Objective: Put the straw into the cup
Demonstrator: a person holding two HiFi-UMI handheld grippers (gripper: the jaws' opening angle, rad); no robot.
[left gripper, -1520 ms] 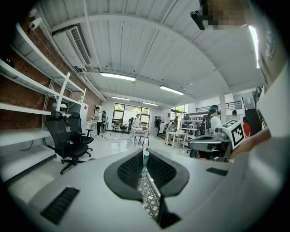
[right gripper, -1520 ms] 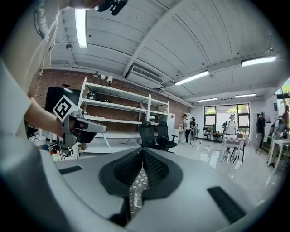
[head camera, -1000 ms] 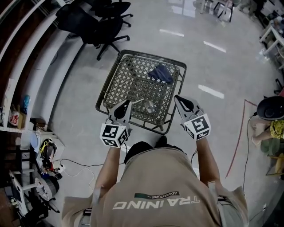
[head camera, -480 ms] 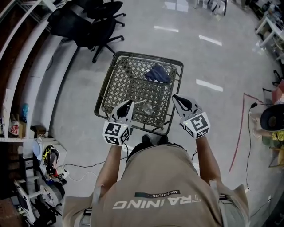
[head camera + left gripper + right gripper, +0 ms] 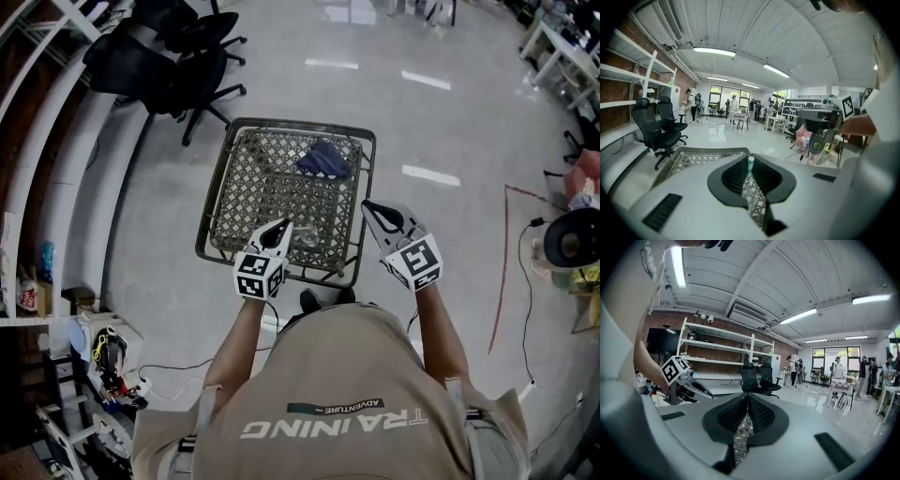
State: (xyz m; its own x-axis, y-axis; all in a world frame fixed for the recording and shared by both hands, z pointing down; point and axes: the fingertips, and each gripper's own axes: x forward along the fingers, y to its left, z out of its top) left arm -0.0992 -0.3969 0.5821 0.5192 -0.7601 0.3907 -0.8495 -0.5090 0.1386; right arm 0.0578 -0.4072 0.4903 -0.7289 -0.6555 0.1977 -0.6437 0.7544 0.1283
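Straw (image 5: pixel 749 166): green-and-white striped tube, upright, pinched between the ribbed black pads of the left tongs (image 5: pixel 280 227), its top end standing above them. It is held over the near edge of the surface.

Shelving (image 5: pixel 33 272): white uprights at far left, cluttered with small items; print too small to read.

Office chairs (image 5: pixel 155 56): black, on castors, far left on the glossy grey floor (image 5: pixel 450 131).

Surface (image 5: pixel 217 192): square metal lattice top with a raised dark rim.

Left tongs: white body, cube with black-and-white square markers; closed on the straw.

Cup (image 5: pixel 307 235): clear, faint against the lattice, near the surface's near edge, just right of the left tongs' tips.

Cloth (image 5: pixel 324 157): blue, crumpled, on the far right part of the lattice.

Shirt (image 5: pixel 337 394): tan; lettering "TRAINING" with a smaller "ADVENTURE".

Right tongs (image 5: pixel 367 206): same build, marker cube; pads pressed together at the tip, nothing between them, over the surface's right rim.

Red line (image 5: pixel 502 272): thin, on the floor at right.
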